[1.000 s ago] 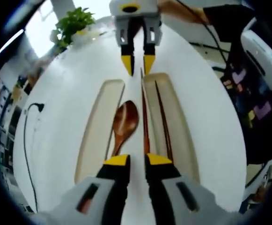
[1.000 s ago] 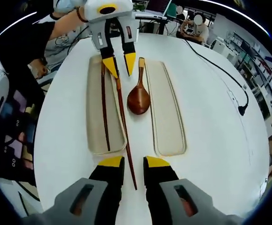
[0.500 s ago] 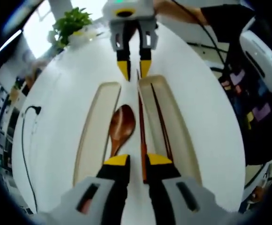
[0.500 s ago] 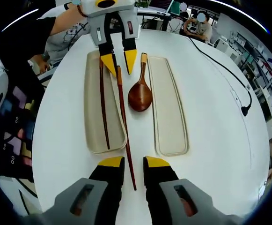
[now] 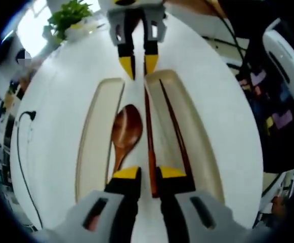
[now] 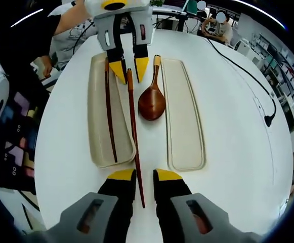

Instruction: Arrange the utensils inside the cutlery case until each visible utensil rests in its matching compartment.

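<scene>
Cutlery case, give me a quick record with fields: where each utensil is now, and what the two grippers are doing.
surface: white table
case halves: two beige trays side by side, chopstick tray and empty tray
chopstick one: inside the chopstick tray
chopstick two: lying between the trays, along the chopstick tray's inner edge, one end past the tray onto the table
spoon: in the gap between the trays, bowl overlapping the empty tray's rim
left gripper: jaws open, tips either side of chopstick two's thick end
right gripper: jaws open, at its thin end
</scene>
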{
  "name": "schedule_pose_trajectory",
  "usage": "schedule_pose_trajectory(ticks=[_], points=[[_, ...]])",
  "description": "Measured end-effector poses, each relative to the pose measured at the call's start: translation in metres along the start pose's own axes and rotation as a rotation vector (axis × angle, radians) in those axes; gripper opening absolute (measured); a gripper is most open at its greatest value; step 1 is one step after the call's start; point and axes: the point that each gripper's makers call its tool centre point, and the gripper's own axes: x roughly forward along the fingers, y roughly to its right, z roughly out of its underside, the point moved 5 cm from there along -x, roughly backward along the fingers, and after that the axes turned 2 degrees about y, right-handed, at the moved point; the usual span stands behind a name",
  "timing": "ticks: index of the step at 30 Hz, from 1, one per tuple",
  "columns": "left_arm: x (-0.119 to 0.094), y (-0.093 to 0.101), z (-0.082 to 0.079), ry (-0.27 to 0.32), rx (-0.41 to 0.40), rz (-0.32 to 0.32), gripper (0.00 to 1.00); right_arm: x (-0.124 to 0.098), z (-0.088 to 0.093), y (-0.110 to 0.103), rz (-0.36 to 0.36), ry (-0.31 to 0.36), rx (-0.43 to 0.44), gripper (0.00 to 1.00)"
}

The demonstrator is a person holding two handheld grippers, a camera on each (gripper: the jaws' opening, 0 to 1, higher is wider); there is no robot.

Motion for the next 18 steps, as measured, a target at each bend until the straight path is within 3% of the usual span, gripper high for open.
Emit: schedule_pose_trajectory(ticks=[12, 18], points=[[0.0034, -0.0066, -0.0038, -0.049, -0.107, 0.084, 0.09, 0.0031, -0.0039, 0.0069, -0.067, -0.055, -0.015, 0.05], [0.0065, -0.0056, -0.0089, -0.051, -0.098, 0.094, 0.07, 0.0043, -0.0069, 0.0071, -0.09, -0.087, -0.051, 0.03]])
